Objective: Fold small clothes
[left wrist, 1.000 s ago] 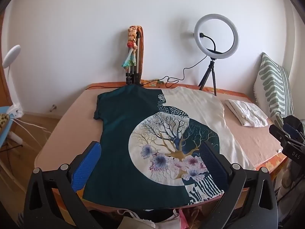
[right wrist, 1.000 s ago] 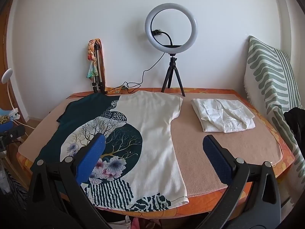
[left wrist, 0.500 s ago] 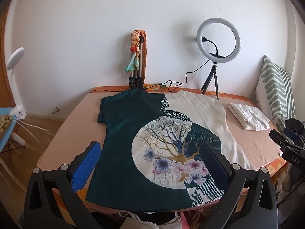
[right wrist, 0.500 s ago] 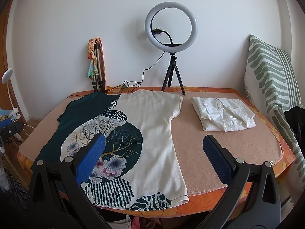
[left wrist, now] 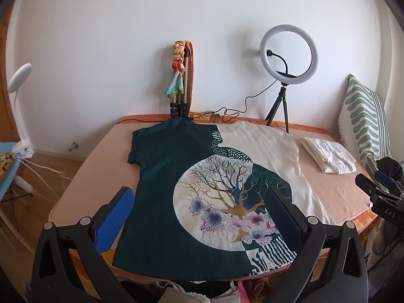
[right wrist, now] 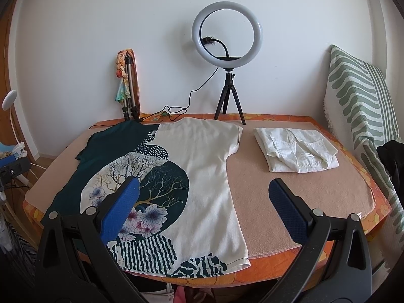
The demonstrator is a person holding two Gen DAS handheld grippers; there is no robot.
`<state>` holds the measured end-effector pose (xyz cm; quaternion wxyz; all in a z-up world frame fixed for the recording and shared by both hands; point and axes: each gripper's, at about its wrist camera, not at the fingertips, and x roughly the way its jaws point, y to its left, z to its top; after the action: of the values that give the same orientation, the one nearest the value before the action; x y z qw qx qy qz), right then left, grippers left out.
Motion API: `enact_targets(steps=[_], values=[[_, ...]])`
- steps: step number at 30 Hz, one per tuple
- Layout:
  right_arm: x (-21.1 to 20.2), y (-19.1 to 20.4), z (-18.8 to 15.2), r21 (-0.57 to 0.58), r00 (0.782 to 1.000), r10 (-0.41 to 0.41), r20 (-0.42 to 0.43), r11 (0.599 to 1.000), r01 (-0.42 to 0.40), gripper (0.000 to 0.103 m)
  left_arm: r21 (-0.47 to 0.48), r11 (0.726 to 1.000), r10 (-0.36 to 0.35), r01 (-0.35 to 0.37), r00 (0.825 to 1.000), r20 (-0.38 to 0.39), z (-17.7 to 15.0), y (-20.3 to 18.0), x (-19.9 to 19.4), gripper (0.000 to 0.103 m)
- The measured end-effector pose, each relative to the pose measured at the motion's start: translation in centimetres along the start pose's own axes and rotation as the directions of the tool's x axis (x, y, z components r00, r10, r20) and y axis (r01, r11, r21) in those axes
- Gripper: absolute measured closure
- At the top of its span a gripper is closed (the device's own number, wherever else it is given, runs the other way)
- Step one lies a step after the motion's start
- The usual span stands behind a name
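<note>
Bright, even daylight; soft faint shadows; sharp focus; fisheye bending, dark vignette at corners.

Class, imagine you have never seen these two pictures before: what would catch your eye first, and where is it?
The T-shirt, half dark teal and half cream with a tree-and-flowers print, lies spread flat across the table. Behind it, a ring light stands on a tripod by the white wall. To the shirt's right lies a folded white garment.
</note>
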<state>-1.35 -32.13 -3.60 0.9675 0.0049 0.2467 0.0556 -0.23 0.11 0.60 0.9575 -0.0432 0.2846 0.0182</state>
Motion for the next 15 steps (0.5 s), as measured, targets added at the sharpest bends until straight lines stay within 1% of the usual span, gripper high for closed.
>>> enact_targets(steps=[15], values=[[0.12, 0.03, -0.17, 0.001, 1.0, 0.007, -0.008, 1.0, -0.007, 0.0, 0.0, 1.0, -0.002, 0.002, 1.0, 0.0, 0.08, 0.03, 0.01, 0.0]])
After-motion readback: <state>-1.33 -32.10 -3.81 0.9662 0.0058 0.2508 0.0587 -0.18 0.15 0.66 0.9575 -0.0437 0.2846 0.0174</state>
